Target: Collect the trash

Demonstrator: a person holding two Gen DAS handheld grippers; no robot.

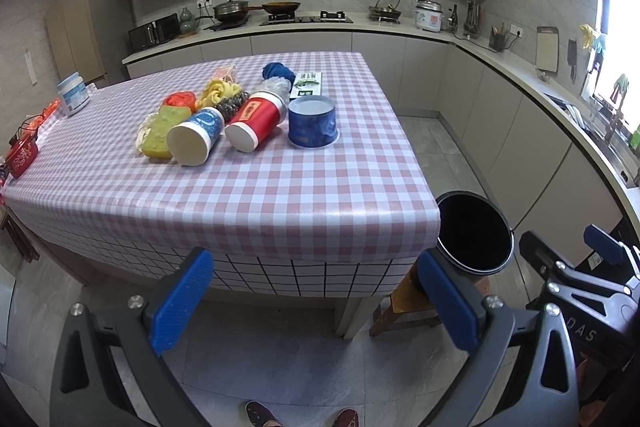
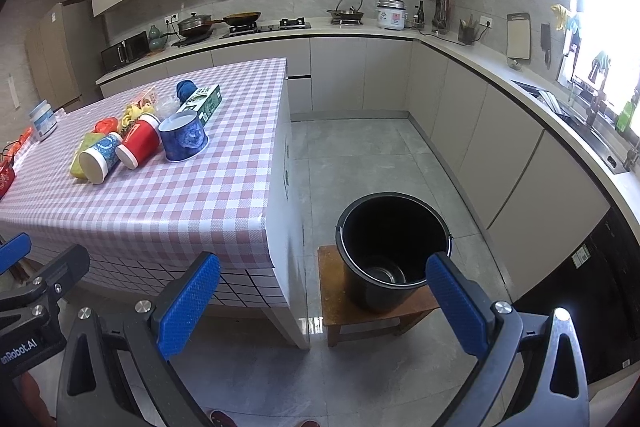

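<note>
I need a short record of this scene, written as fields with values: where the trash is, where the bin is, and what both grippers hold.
trash place: checked table
lying cups: blue cup, red cup
upright tub: dark blue tub
other trash: green box, yellow sponge
bin: black bucket on wooden stool, beside the table
left gripper: open, holds nothing
right gripper: open, holds nothing

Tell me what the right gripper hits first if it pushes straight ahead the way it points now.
Probably the black bucket on the wooden stool, or the floor beyond it. The open right gripper aims between the table corner and the bucket; depth is unclear in this fisheye view.
</note>
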